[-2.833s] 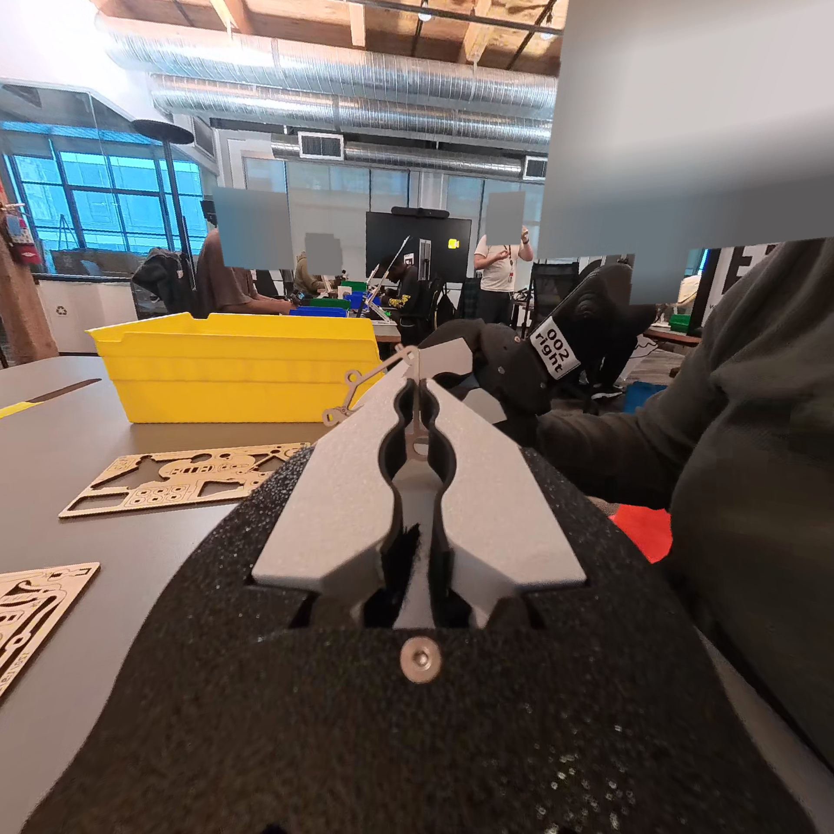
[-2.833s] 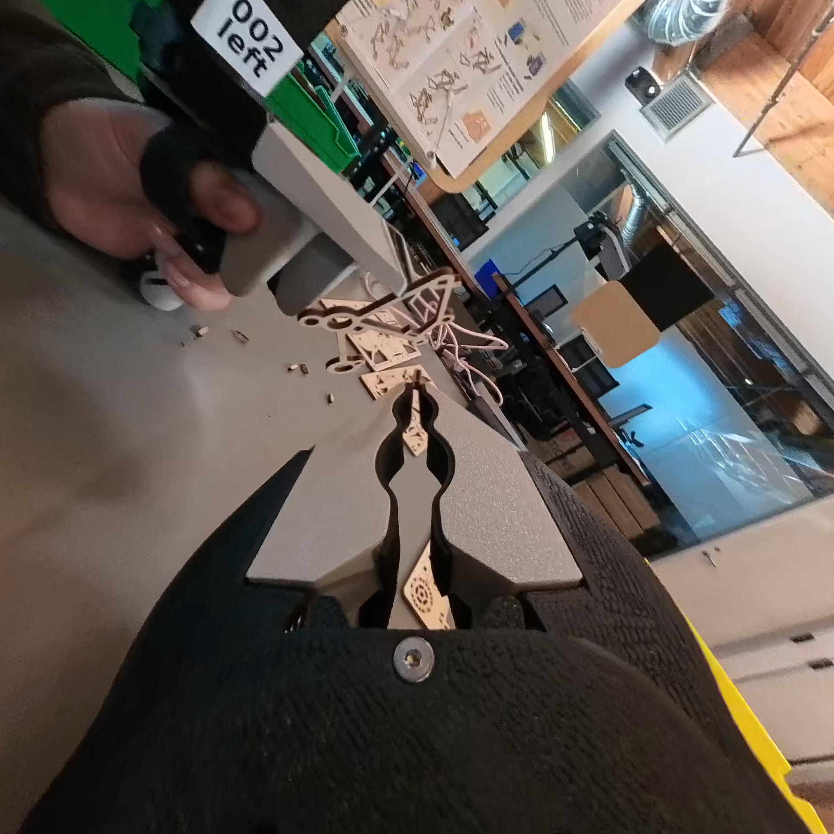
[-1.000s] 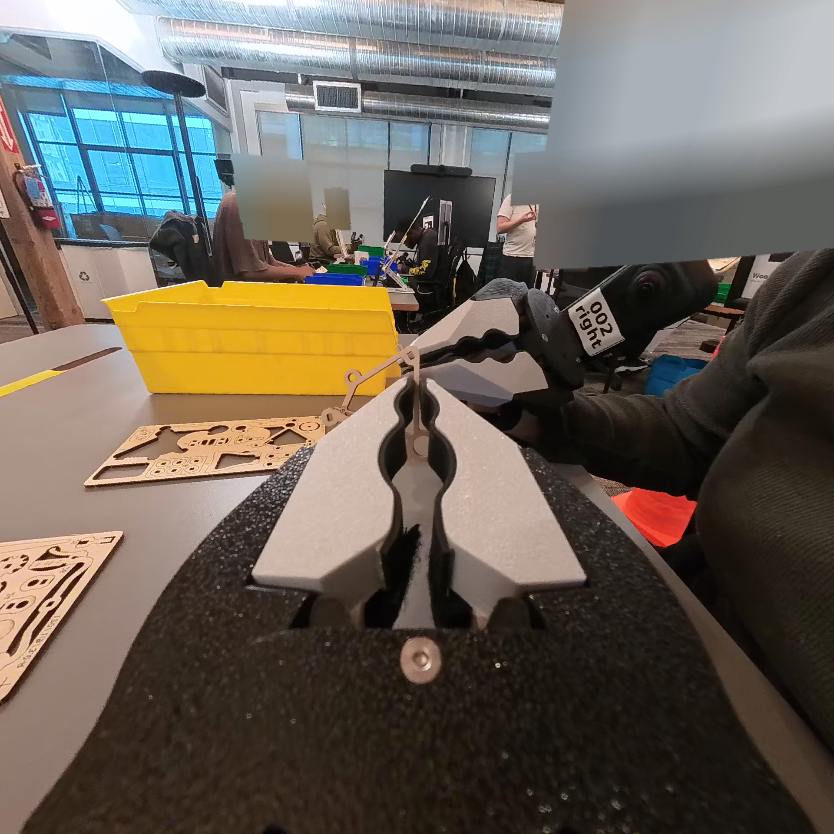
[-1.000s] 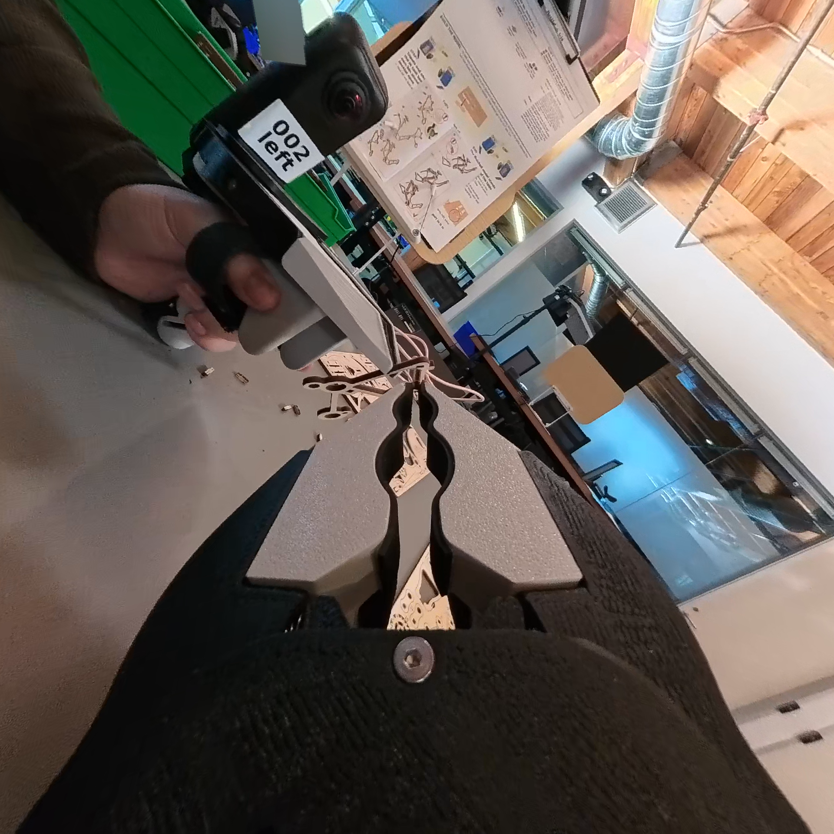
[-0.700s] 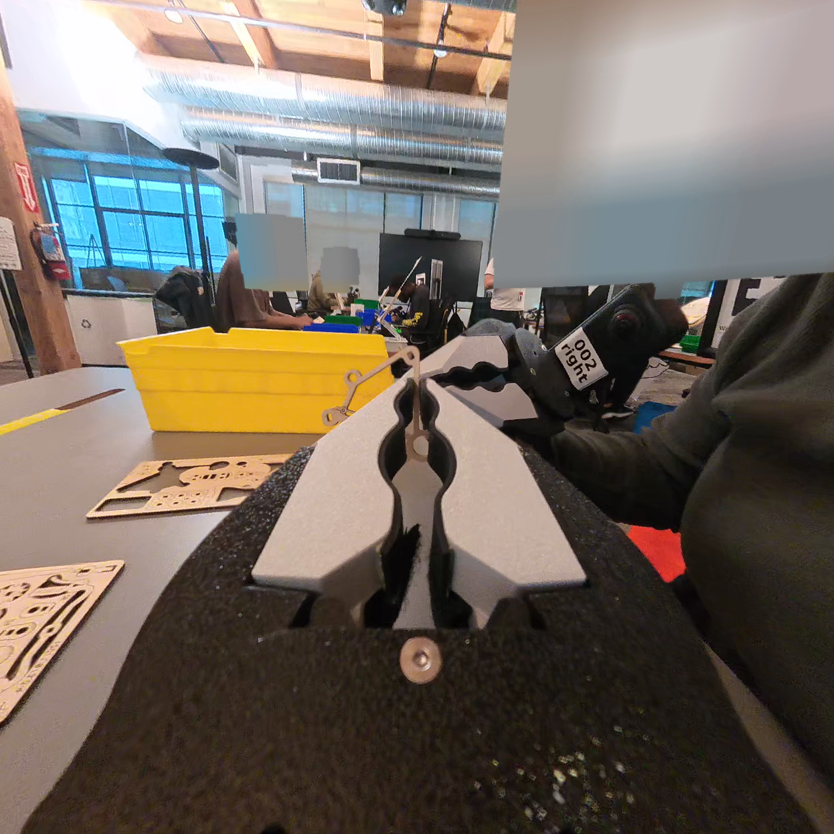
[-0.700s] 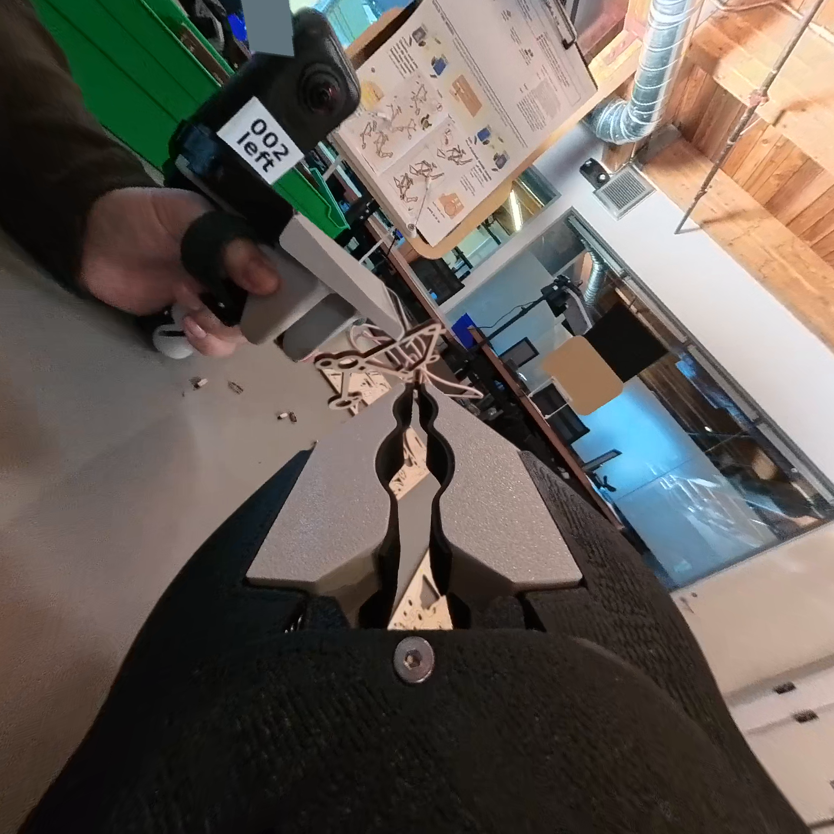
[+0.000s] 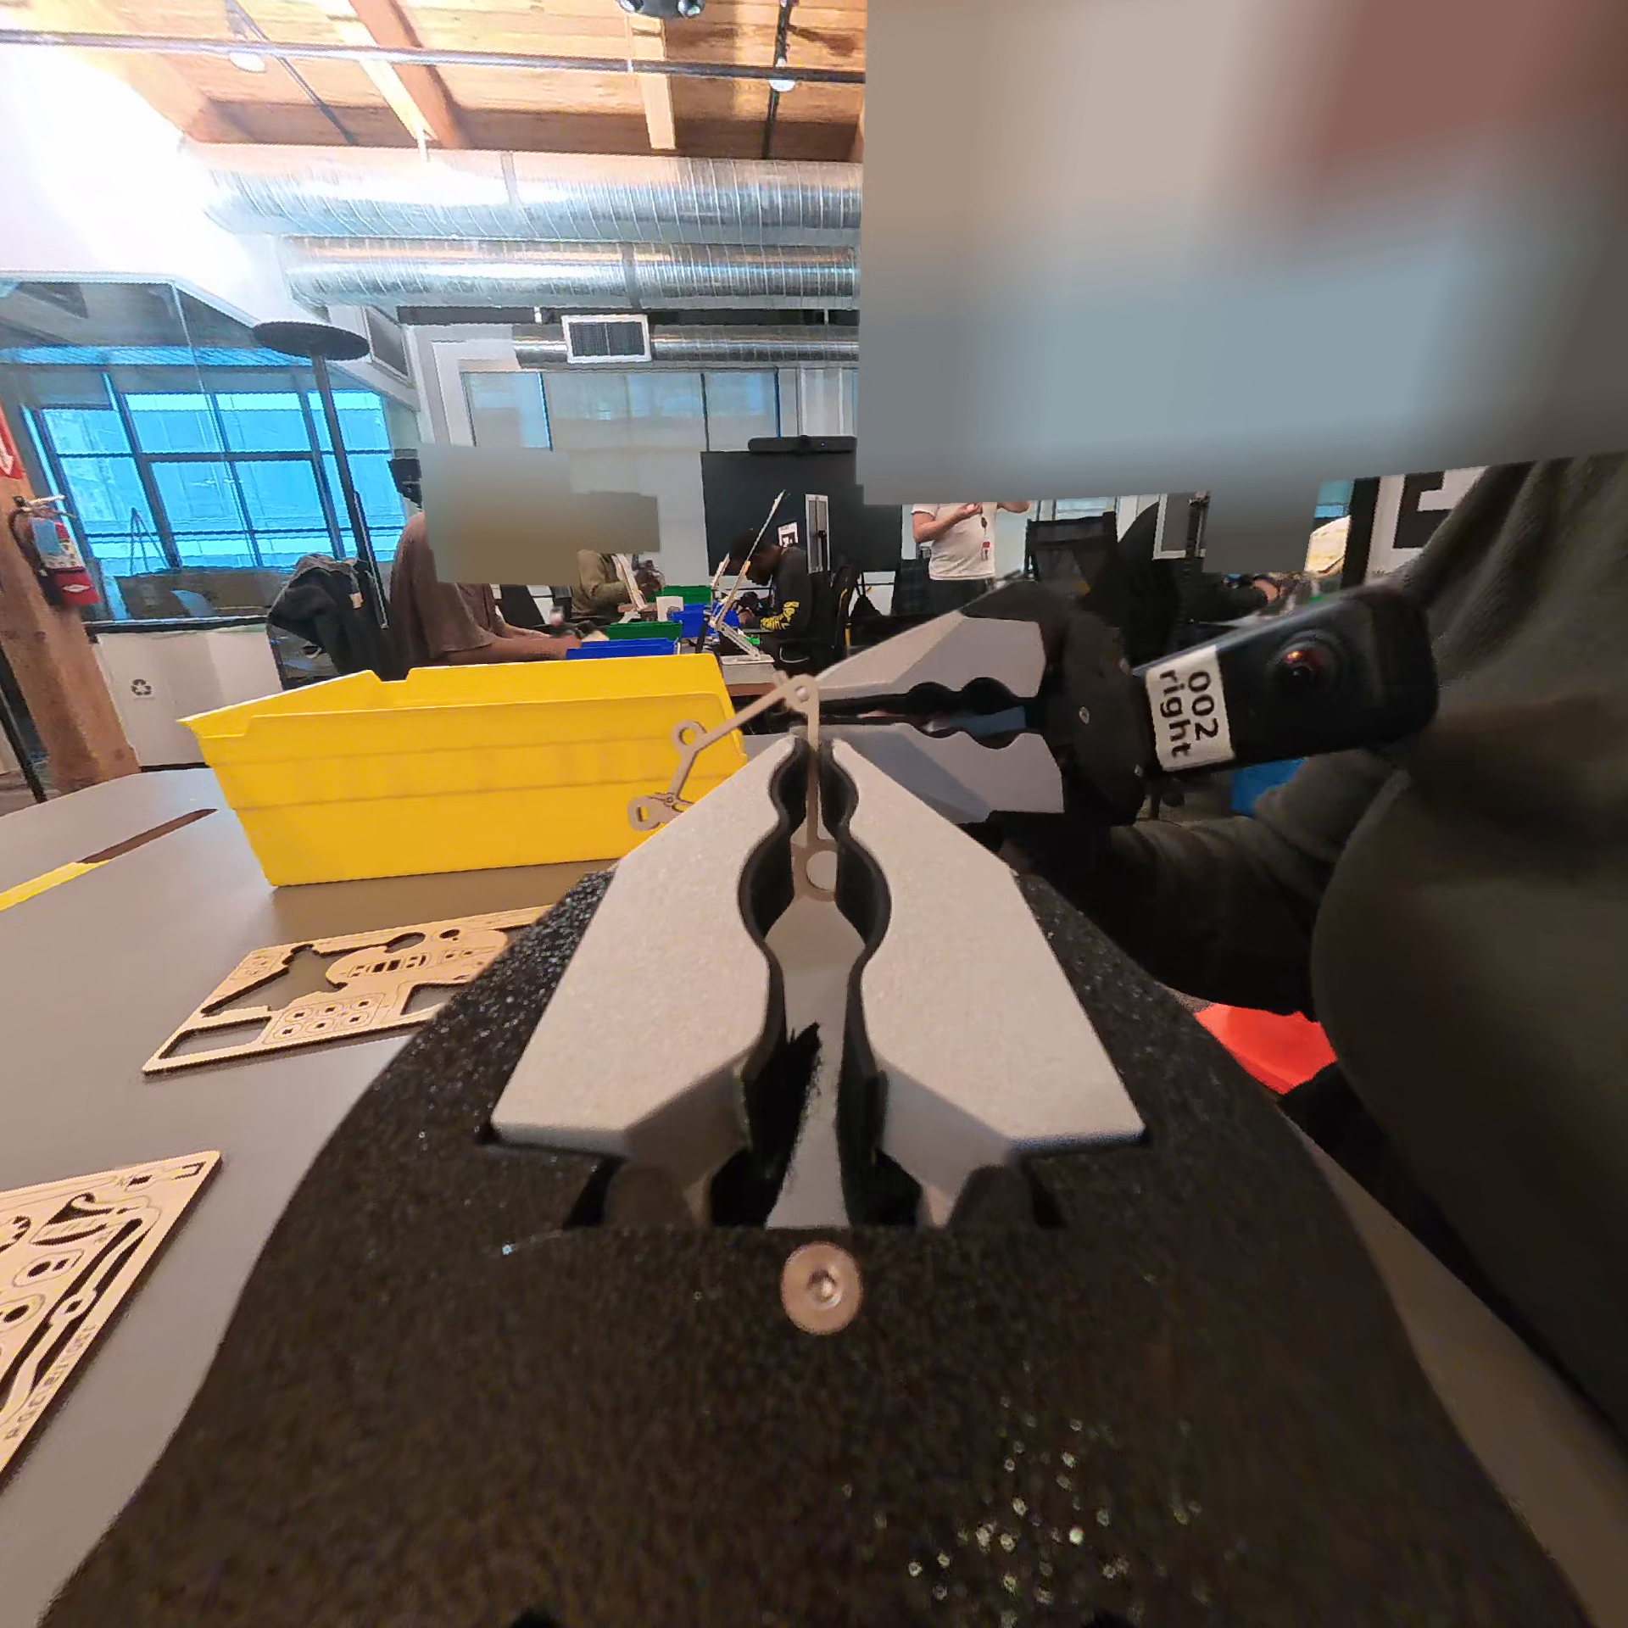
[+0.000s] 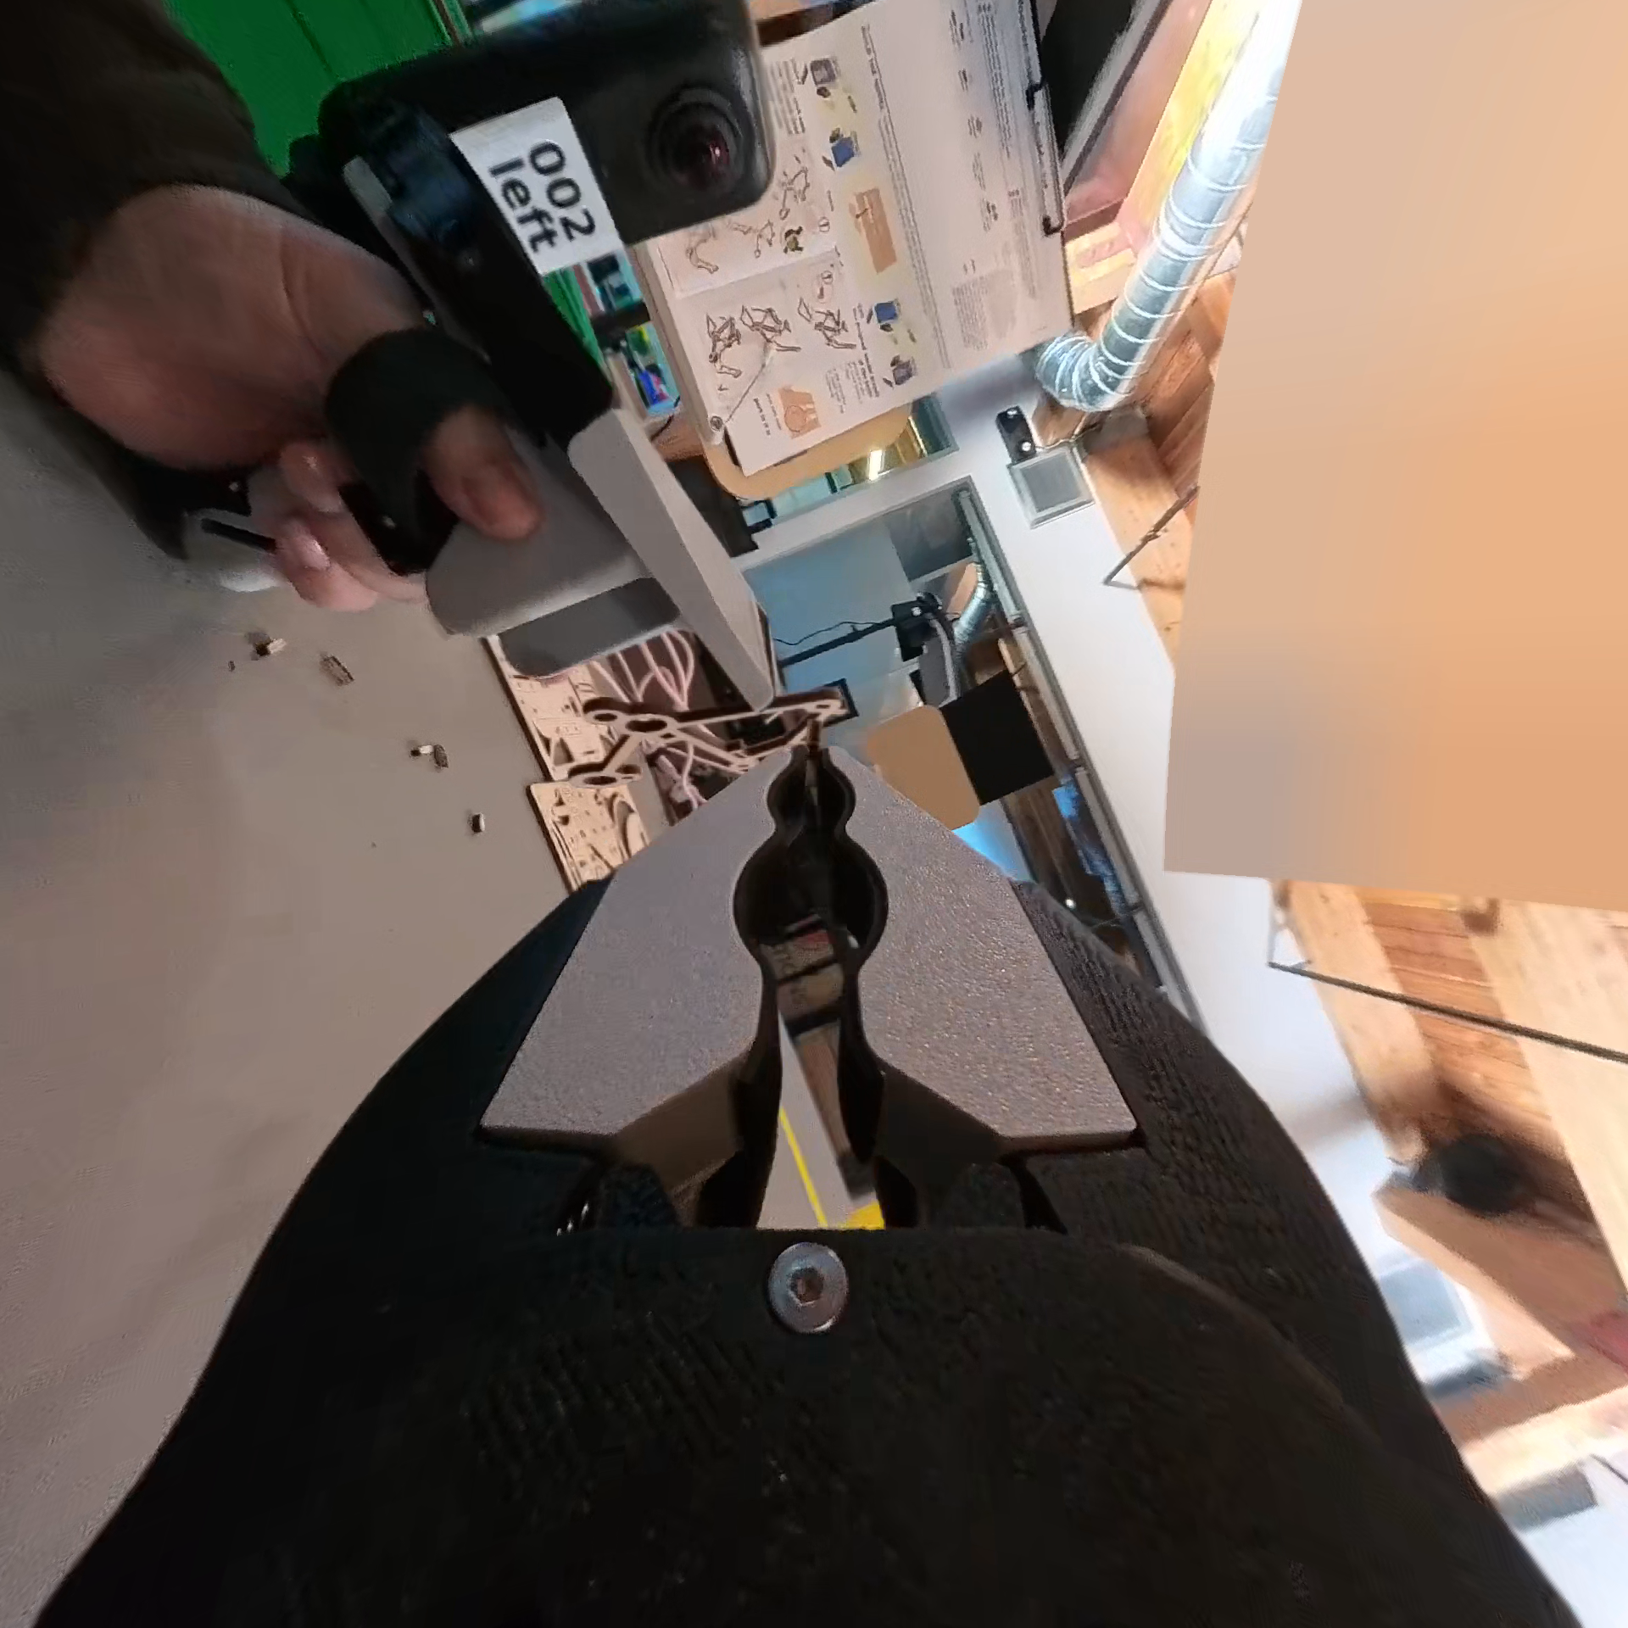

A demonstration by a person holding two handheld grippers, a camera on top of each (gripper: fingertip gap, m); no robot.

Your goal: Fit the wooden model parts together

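Plywood cut-out sheets (image 7: 352, 978) lie flat on the grey bench (image 7: 132, 881) at the left of the left wrist view, one near the yellow bin (image 7: 458, 775) and a second sheet (image 7: 62, 1269) closer to the camera. The yellow bin stands on the bench behind the first sheet.

At centre, the left gripper (image 7: 812, 749) has its fingers (image 7: 696, 890) closed on a thin wooden model part (image 7: 705, 749), a slender frame with ringed ends. The part is held off the bench, projecting up and to the left of the fingertips.

To the right, the right gripper (image 7: 819, 696) points in from the side, its tips touching or just beside the top of the part.

In the right wrist view, small wood offcuts (image 8: 335, 669) are scattered on the bench at left. A hand (image 8: 220, 379) grips the left gripper (image 8: 762, 696) handle. The right gripper (image 8: 812, 758) fingers (image 8: 669, 925) are nearly together; a thin dark piece appears between the tips, but a firm clamp cannot be confirmed. A sheet of assembly drawings (image 8: 863, 220) hangs behind.
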